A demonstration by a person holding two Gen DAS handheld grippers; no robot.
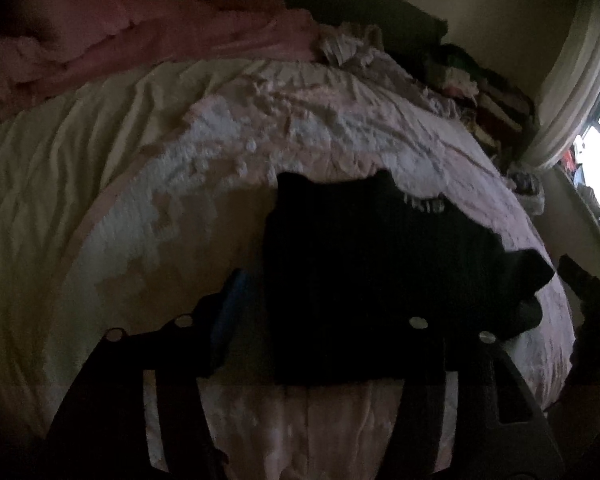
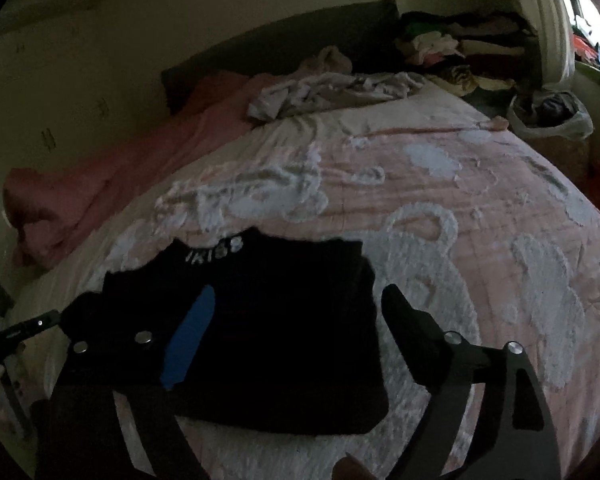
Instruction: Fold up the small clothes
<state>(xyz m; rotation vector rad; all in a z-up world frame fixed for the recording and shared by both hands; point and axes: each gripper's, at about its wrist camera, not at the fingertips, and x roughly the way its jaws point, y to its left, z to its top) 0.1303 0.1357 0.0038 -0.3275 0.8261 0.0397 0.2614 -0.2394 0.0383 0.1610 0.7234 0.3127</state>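
Note:
A small black garment (image 1: 372,264) with white lettering lies partly folded on the pink and white bedspread (image 1: 220,184). In the left wrist view my left gripper (image 1: 324,292) is open above its near edge, its blue-padded finger (image 1: 230,312) left of the cloth. In the right wrist view the same garment (image 2: 268,320) lies flat, and my right gripper (image 2: 300,300) is open over it, the blue-padded finger (image 2: 188,340) above the cloth and the other finger (image 2: 404,320) off its right edge. The right gripper also shows at the left view's right edge (image 1: 588,292).
A pink blanket (image 2: 112,184) lies bunched along the far left of the bed. Crumpled pale clothes (image 2: 332,92) lie near the dark headboard (image 2: 284,48). A heap of clothes (image 2: 460,48) and a white bag (image 2: 552,120) sit at the far right by the window.

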